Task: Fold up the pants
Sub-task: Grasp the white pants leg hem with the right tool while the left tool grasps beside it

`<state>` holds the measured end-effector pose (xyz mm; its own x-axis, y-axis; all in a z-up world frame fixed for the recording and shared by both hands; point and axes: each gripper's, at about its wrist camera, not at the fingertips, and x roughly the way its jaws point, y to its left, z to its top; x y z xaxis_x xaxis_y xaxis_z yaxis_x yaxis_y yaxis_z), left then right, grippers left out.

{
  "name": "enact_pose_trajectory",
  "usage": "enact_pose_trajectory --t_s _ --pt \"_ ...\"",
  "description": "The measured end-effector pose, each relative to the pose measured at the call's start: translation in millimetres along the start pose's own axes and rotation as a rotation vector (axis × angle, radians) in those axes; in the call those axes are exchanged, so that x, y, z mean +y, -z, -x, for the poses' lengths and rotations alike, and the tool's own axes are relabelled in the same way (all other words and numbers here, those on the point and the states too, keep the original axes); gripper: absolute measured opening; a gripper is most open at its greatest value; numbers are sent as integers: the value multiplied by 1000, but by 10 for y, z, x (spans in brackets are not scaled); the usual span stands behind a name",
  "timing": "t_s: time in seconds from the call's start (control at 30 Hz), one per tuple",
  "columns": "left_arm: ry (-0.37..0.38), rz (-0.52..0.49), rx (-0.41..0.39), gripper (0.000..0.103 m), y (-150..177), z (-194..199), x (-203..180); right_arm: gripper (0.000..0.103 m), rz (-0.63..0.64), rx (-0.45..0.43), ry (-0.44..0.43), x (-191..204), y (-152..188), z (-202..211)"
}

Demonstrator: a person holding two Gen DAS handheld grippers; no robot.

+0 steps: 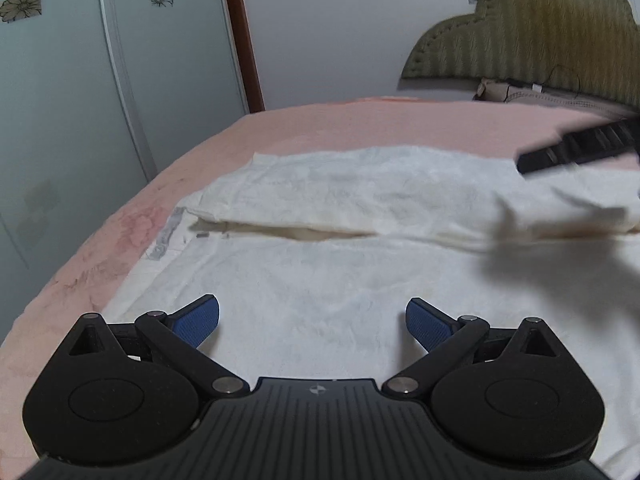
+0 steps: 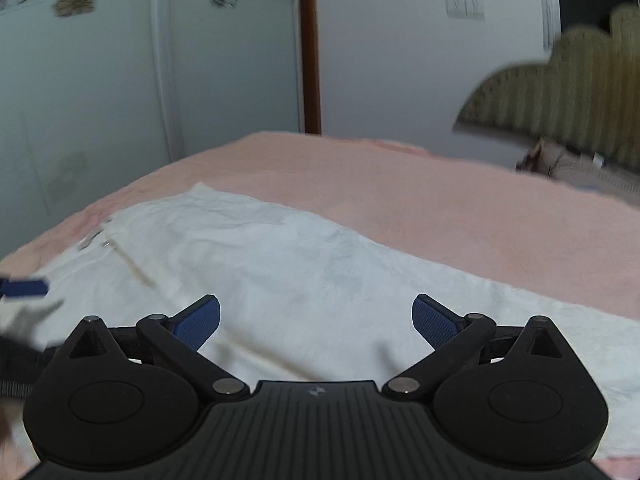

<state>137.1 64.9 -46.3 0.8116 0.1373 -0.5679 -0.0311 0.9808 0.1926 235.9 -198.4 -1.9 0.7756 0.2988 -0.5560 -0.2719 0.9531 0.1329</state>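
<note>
White pants point(image 1: 320, 280) lie flat on the pink bed point(image 1: 360, 128), with one part folded over along a crease across the middle. My left gripper point(image 1: 312, 322) is open and empty, just above the near part of the pants. My right gripper point(image 2: 316, 322) is open and empty above the pants point(image 2: 280, 264). A black part of the right gripper point(image 1: 576, 150) shows blurred at the right edge of the left wrist view. A blue fingertip of the left gripper point(image 2: 26, 288) shows at the left edge of the right wrist view.
A pink bedspread point(image 2: 440, 208) covers the bed. An olive padded headboard point(image 1: 532, 32) stands at the back right with a pillow point(image 1: 560, 100) below it. A pale wardrobe with flower prints point(image 1: 80, 80) stands on the left beside a brown door frame point(image 1: 244, 36).
</note>
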Motion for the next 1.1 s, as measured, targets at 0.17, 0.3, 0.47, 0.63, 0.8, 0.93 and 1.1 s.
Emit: enact_pose_trajectory --t_s 0.17,0.3,0.47,0.63,0.8,0.93,1.1 --pt "7 -38 -17 103 85 -62 -54 103 -12 24 16 -112 -250 -527" --pt "10 -55 -13 103 97 -76 -91 103 66 33 -46 -45 -423 -866" --pt "60 10 13 103 94 -126 15 103 158 80 -80 93 -626 -1262" --pt "58 4 12 103 95 -122 -5 103 197 206 -168 101 -770 -1700" --pt "62 11 13 103 92 -125 16 103 261 198 -221 49 -682 -1807" --pt "77 33 19 103 77 -127 64 88 283 179 -247 80 -675 -1742" --pt "141 68 68 102 -41 -139 216 21 383 134 -233 217 -660 -1527"
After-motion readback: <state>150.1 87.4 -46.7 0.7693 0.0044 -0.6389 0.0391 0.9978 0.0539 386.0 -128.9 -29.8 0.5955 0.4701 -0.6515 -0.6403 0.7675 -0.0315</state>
